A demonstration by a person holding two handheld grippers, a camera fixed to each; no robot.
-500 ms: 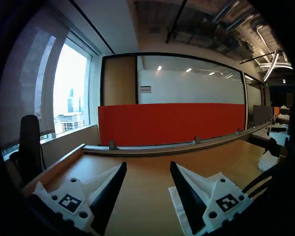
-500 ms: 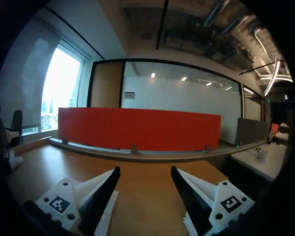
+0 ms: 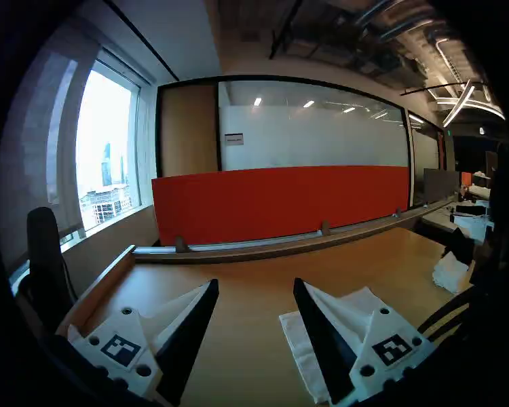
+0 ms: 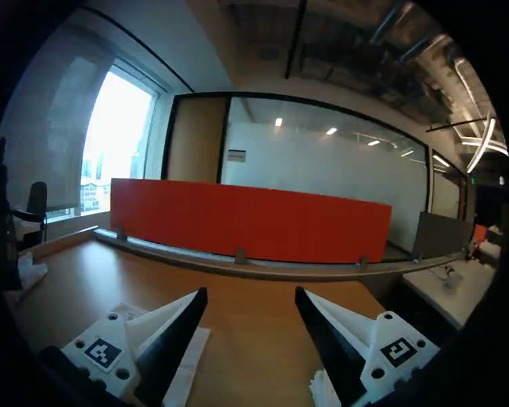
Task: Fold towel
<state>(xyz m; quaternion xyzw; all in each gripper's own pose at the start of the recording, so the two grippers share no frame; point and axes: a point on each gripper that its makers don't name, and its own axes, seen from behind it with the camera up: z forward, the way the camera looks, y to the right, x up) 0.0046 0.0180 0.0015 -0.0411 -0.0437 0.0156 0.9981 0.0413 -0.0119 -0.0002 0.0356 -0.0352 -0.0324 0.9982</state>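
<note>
In the left gripper view, the left gripper point(image 3: 254, 283) sits low in the frame over a wooden surface point(image 3: 268, 268). Its jaws are spread wide, with bare wood in the gap and nothing pinched. The towel point(image 3: 296, 339), white and lying flat, is at the lower right of the frame. It runs beneath the right-hand finger point(image 3: 322, 332), and one edge shows just inside the gap. I cannot tell whether that finger touches the cloth or hangs above it. A crumpled white wad point(image 3: 450, 273) lies farther off at the right edge. A dark chair point(image 3: 47, 261) stands at the far left below a bright window point(image 3: 105, 163). An orange divider point(image 3: 281, 200) runs across the back of the surface.

In the right gripper view, the right gripper point(image 4: 251, 293) is likewise low over the wood, its jaws standing apart and empty. The towel point(image 4: 190, 359) shows at the lower left of that frame, under and beside the left-hand finger. A scrap of white cloth point(image 4: 317, 390) peeks out at the bottom by the other finger; I cannot tell whether it is the same piece. The orange divider point(image 4: 254, 220) crosses the middle here too, and a pale desk point(image 4: 451, 295) stands at the right.
</note>
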